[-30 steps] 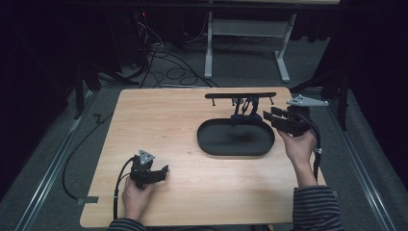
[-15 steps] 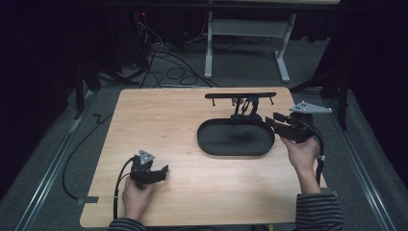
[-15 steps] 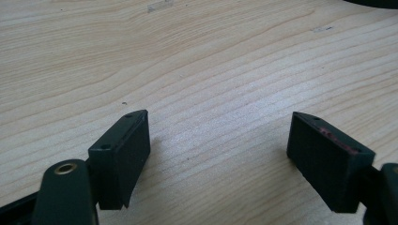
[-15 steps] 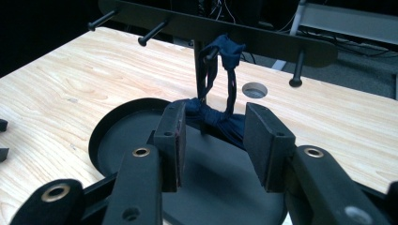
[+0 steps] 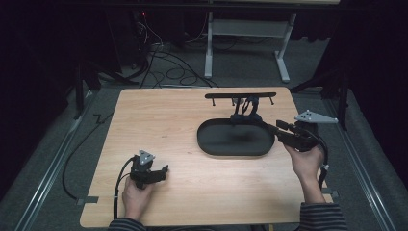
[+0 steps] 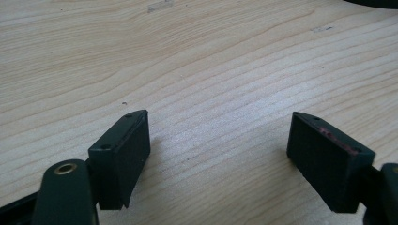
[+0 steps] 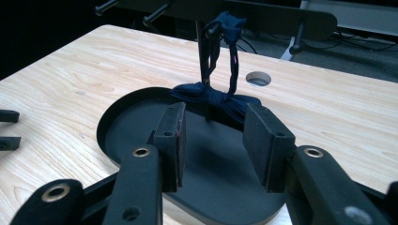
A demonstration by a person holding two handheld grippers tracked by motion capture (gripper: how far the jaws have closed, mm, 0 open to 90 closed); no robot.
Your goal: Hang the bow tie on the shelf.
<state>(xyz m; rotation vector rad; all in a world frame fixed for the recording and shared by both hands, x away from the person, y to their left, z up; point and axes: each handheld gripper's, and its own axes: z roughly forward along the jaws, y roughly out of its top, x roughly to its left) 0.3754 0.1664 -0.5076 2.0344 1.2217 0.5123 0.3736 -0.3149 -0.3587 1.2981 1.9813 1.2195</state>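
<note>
where the black oval tray lies on the wooden table, a dark blue cord hangs knotted from the rack at its far edge. right gripper jaws apart at the tray's rim; left gripper jaws wide apart over bare wood.

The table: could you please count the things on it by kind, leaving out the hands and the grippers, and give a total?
Black oval tray: 1
Black stand with a bar of pegs: 1
Dark blue cord, hanging from the stand down to the tray: 1
Total: 3
</note>
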